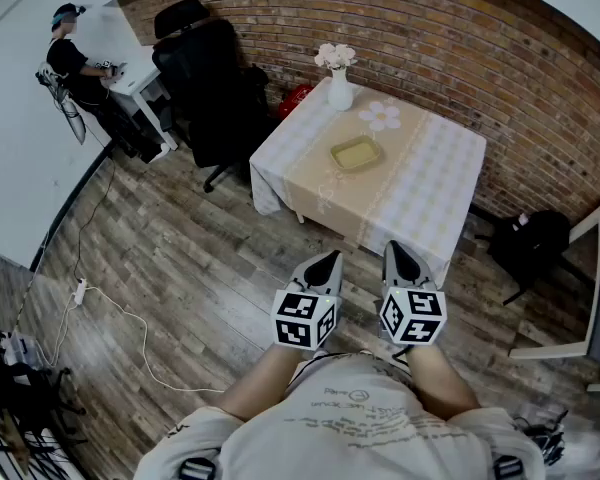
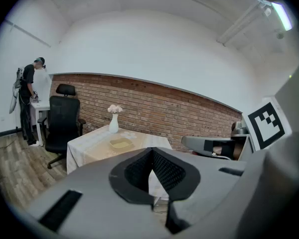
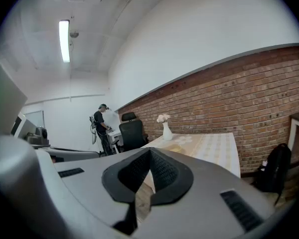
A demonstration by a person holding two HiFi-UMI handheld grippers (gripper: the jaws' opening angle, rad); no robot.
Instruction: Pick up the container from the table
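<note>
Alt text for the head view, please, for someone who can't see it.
The left gripper and right gripper, both shut and empty, point toward a cloth-covered table holding a shallow yellow container and a white vase of flowers. A black office chair stands at the table's left.

Red brick wall (image 1: 430,28) along the back, white wall (image 2: 154,49) rising above it, a strip light (image 3: 64,40) glowing on the ceiling. Grey wood-plank floor (image 1: 180,258) throughout. Cloth-covered bench (image 1: 440,178) near the brick, black office chair (image 1: 215,88) just beside it, white desk (image 1: 130,63) in the corner, black backpack (image 1: 530,238) on the floor.
</note>
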